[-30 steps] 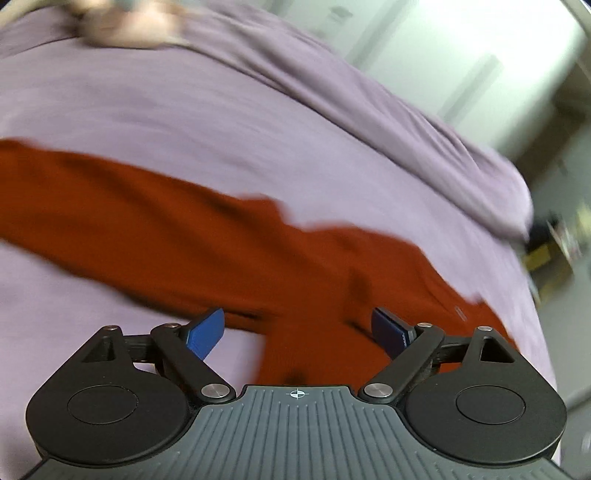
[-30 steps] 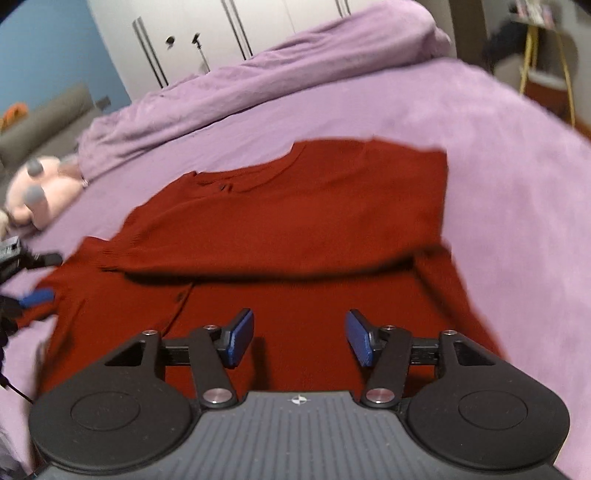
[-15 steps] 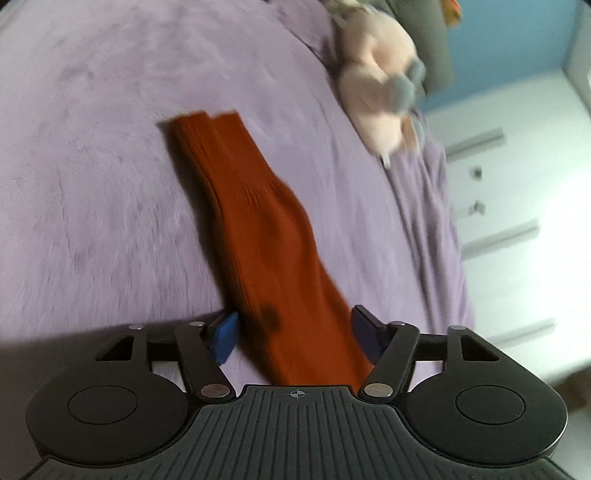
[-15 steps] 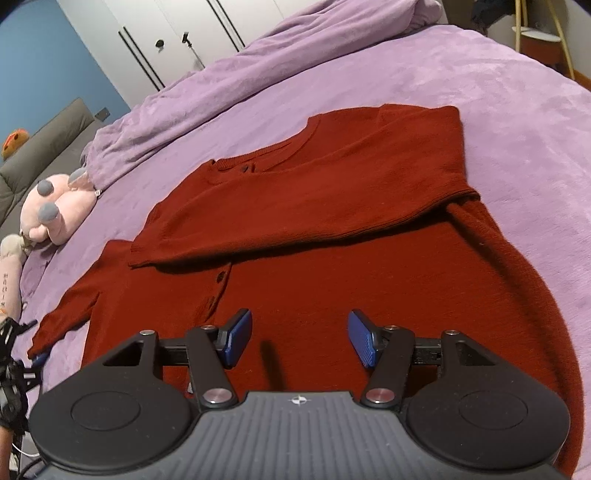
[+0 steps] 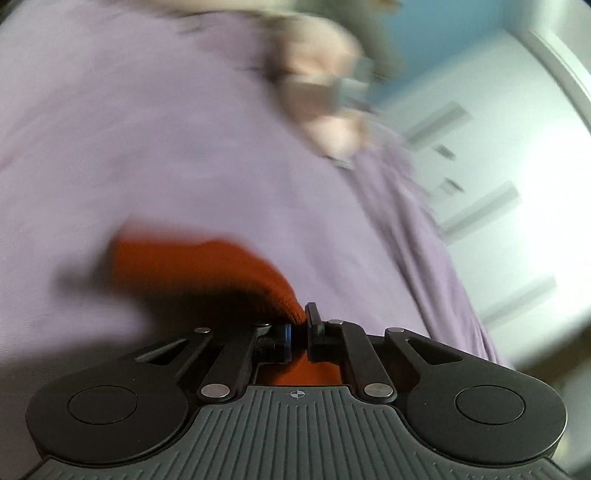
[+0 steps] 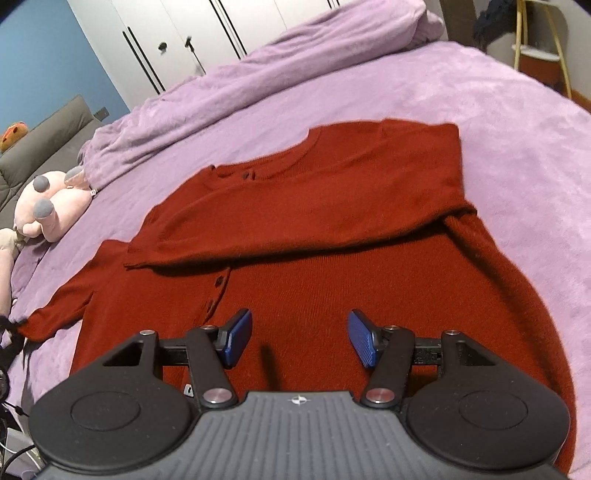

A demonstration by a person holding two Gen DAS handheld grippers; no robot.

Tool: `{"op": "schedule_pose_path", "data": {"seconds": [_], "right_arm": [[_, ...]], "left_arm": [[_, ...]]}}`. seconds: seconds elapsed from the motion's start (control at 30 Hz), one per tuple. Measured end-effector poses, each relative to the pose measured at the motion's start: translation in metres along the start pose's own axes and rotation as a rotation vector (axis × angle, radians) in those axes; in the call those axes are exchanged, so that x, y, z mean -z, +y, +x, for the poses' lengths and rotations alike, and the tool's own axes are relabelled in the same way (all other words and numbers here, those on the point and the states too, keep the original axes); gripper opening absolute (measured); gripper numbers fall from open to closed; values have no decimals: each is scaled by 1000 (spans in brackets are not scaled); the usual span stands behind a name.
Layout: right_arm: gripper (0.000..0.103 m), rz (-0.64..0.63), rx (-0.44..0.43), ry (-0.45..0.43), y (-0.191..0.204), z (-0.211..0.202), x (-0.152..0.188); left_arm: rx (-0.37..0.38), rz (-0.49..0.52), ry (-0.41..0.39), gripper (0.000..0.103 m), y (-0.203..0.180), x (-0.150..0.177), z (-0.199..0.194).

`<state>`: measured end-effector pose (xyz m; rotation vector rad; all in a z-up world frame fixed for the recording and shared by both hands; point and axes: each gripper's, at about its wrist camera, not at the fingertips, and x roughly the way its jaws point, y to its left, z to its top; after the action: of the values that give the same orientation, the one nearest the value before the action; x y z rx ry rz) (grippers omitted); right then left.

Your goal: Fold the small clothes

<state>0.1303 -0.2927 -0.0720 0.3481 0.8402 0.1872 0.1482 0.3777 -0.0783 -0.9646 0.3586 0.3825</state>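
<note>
A rust-red cardigan [image 6: 332, 236] lies flat on the purple bedspread [image 6: 517, 122], its right sleeve folded across the chest. Its left sleeve [image 6: 62, 299] stretches out to the left. My right gripper [image 6: 299, 339] is open and empty, hovering above the cardigan's lower body. In the left wrist view my left gripper [image 5: 299, 332] is shut on the red sleeve [image 5: 199, 269] near its cuff end; that view is motion-blurred.
A pink plush toy [image 6: 48, 206] sits at the left of the bed, also blurred in the left wrist view [image 5: 321, 96]. A bunched purple blanket [image 6: 258, 81] lies along the far side. White wardrobe doors [image 6: 177, 33] stand behind. A yellow-legged stool [image 6: 539, 59] is at far right.
My left gripper has closed on the red sleeve, which lay between its open jaws half a second ago. My right gripper stays open and has drifted slightly closer over the cardigan.
</note>
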Motion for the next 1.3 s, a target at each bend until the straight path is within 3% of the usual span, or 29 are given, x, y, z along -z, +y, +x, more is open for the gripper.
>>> {"op": "schedule_pose_path", "data": {"seconds": [0.13,0.23,0.27,0.3,0.33,0.4,0.5,0.7,0.87,1.0,1.07,1.13,1.17,1.3], "right_arm": [[58,12,-29,-36,-3,-7,-2],[58,48,-73,-38,-7,-11,-4],[58,54,-81,-37,-8,-11,-5],[58,57,-86,-35,-8,-12,-6],[58,60,-91,-35,-9,-12,-7],[58,69,-109,-33,-11,-12,-10],[58,96,-153,-16,-14,-5,-18],[57,206,-283,24,-12,40,-50],[56,366,-330,60,-14,98,-74],[55,388,-352,102,-4,130,-79],[47,336,-337,106,8,135,-81],[14,262,-331,108,21,136,-84],[5,212,-321,102,29,133,-86],[5,-33,-178,-72,54,93,-99]], "left_arm": [[222,297,76,9,-107,42,-10],[403,477,207,13,-178,103,-15],[426,519,262,28,-195,125,-13],[441,557,338,51,-208,152,-9],[447,576,389,57,-214,171,-6],[427,592,458,55,-212,204,0],[304,530,511,55,-191,223,12],[159,440,480,56,-150,201,18],[120,413,480,56,-140,193,30],[105,397,488,56,-130,196,30],[105,397,487,56,-126,193,28],[101,396,484,57,-126,192,30],[98,393,484,57,-128,192,31],[88,385,471,58,-130,188,31]]}}
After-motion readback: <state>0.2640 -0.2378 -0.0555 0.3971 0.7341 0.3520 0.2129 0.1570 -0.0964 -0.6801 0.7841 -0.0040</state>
